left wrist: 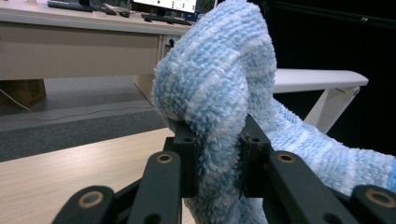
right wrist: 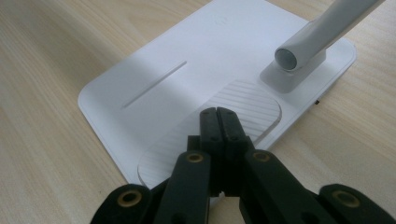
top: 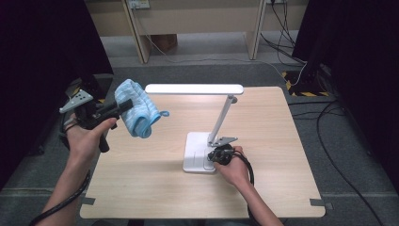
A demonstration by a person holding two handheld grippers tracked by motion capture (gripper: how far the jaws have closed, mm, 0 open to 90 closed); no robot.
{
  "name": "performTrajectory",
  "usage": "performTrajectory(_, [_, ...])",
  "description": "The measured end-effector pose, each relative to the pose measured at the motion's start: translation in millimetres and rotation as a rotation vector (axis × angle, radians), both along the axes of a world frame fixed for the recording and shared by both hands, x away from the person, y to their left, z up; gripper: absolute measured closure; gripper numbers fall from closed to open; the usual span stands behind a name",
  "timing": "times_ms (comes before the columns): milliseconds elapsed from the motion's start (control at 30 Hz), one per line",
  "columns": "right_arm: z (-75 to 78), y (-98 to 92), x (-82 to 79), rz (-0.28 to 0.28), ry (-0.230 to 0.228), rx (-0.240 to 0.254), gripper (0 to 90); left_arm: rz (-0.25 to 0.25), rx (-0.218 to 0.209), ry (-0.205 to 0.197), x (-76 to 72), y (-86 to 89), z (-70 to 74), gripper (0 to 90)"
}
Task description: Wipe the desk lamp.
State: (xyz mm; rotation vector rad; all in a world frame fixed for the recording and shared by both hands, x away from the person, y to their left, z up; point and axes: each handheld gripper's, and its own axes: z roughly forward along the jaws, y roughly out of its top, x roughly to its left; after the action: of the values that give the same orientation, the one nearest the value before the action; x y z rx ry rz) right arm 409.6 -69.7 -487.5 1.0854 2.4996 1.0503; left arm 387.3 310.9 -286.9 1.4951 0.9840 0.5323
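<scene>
Left tongs point(left wrist: 217, 154) clamped on a fluffy blue-and-white striped cloth point(top: 137, 109), held above the left side of the pale wooden desk point(top: 155, 188) near the white folding desk lamp's point(top: 195, 89) head; right tongs point(right wrist: 219, 122) shut empty, tips resting on the lamp's flat white base point(right wrist: 196, 60).

Right gripper point(right wrist: 219, 114): jaws pressed together with nothing between them, tips over the ribbed oval patch point(right wrist: 243, 116) on the white lamp base point(right wrist: 187, 74). Base sits flat on the light wood table point(right wrist: 56, 60), with a thin slot point(right wrist: 154, 84) beyond the patch. Lamp's white arm point(right wrist: 322, 37) rises from a socket at the base's far corner.
</scene>
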Motion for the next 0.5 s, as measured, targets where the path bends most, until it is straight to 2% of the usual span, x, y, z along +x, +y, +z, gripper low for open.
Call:
performTrajectory(267, [-0.1, -0.1, -0.1, -0.001, 0.0, 0.002, 90.0, 0.025, -0.014, -0.028, 5.5, 5.1, 14.7, 73.1])
performTrajectory(500, [-0.2, -0.1, -0.2, -0.002, 0.001, 0.004, 90.0, 0.026, -0.011, -0.05, 8.1, 4.6, 26.4, 73.0])
